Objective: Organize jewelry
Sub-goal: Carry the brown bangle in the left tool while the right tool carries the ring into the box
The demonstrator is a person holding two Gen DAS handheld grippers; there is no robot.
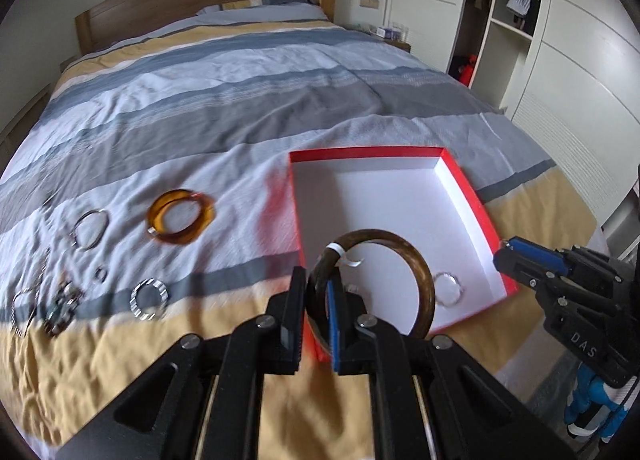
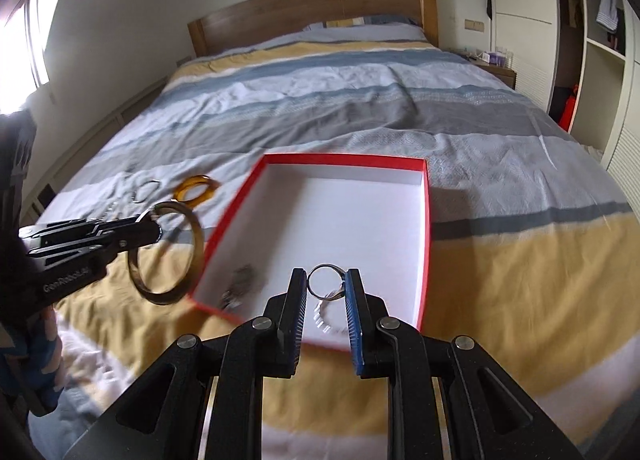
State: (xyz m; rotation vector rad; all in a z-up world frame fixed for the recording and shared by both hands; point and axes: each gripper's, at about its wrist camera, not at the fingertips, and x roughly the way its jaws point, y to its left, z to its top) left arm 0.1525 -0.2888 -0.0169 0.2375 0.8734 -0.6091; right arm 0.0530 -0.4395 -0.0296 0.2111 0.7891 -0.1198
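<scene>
While my left tongs (image 1: 316, 302) pinch the dark brown wooden bangle (image 1: 424, 280) at lower centre, its near arc hides behind the fingers. My right tongs (image 2: 326, 284) clamp a thin silver ring (image 2: 325, 280) above the red-walled, white-floored shallow box (image 2: 426, 219) on the bed; blurred jewelry (image 2: 240, 286) inside stays unreadable.

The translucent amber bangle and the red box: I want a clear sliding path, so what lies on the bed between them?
Nothing: in the left wrist view only bare striped bedspread separates the amber bangle from the red box.
</scene>
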